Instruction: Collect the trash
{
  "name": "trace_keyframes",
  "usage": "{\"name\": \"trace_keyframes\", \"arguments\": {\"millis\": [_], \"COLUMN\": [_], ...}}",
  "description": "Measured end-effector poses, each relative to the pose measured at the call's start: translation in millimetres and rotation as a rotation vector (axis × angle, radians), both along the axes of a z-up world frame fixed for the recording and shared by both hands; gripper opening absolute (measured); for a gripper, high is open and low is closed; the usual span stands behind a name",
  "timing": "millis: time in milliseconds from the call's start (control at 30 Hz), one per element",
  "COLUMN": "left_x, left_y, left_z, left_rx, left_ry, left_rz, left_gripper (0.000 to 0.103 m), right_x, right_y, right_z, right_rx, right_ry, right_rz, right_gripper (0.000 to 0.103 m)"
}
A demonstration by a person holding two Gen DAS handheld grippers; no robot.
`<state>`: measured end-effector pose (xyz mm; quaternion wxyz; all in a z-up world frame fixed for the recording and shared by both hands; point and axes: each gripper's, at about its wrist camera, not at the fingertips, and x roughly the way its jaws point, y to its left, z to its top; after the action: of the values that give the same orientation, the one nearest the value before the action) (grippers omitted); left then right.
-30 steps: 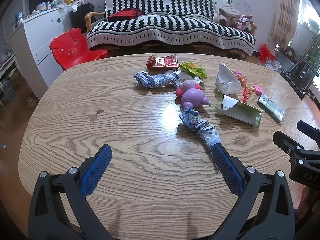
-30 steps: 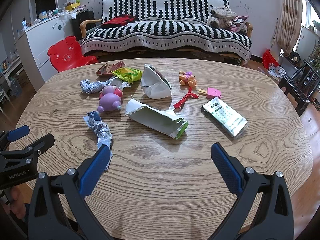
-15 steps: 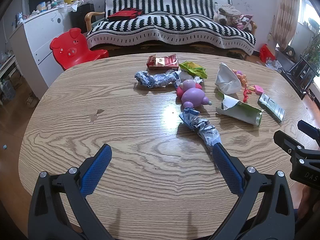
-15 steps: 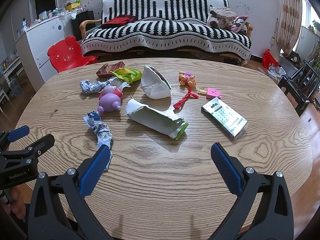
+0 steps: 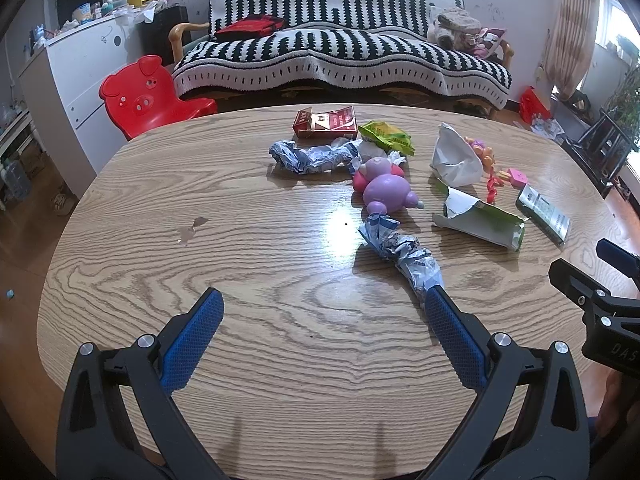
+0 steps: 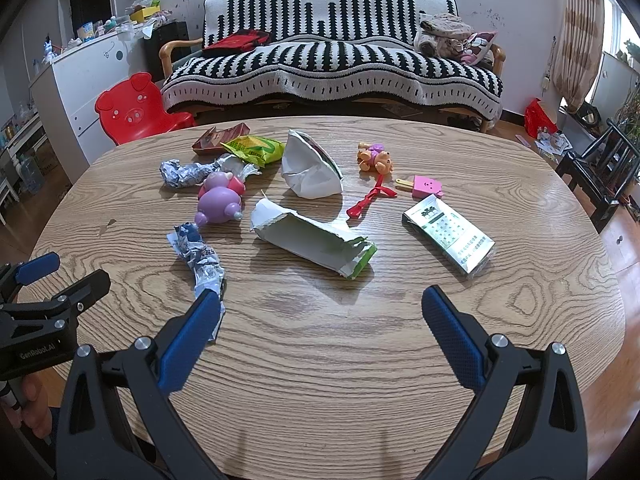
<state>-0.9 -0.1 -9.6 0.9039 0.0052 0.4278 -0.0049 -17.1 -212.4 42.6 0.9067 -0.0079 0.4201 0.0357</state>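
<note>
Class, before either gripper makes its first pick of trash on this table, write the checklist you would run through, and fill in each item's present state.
1. Left gripper open, holding nothing: ok.
2. Right gripper open, holding nothing: ok.
3. Crumpled foil wrapper near both grippers, nothing on top: ok.
4. Torn white carton lies apart from the purple pig toy: ok.
5. Toys told apart from trash, as the pig toy touches the wrapper's far end: cannot tell.
6. Bin for the trash in view: not ok.

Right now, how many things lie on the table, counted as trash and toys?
Trash: 7: red box, yellow bag, far foil, near foil, white wrapper, torn pack, green pack.
Toys: 4: pig, dog, ribbon, popsicle.
Total: 11.
</note>
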Motion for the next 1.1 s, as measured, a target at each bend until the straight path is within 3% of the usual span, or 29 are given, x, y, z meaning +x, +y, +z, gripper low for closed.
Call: {"name": "trace_keyframes", "arguments": {"millis": [833,1100], "left_x": [5.4,24.9], "left_y": [-2.0,-10.5], "left_z": [-4.6,-22.8], "left_rx": [-0.018,-0.024], "left_ry": [0.036,0.090], "left_rz": [-0.009,0.011], "left_gripper": [0.098,0.098], "right_x": [2.3,20.4], "right_y": [-2.7,-19.2], "right_z": [5.3,1.5], "right_rx": [-0.002,0.006], "right_ry": [-0.007,-0.001], "right_rz": [-0.003,0.008], "right_gripper": [0.098,0.098]}}
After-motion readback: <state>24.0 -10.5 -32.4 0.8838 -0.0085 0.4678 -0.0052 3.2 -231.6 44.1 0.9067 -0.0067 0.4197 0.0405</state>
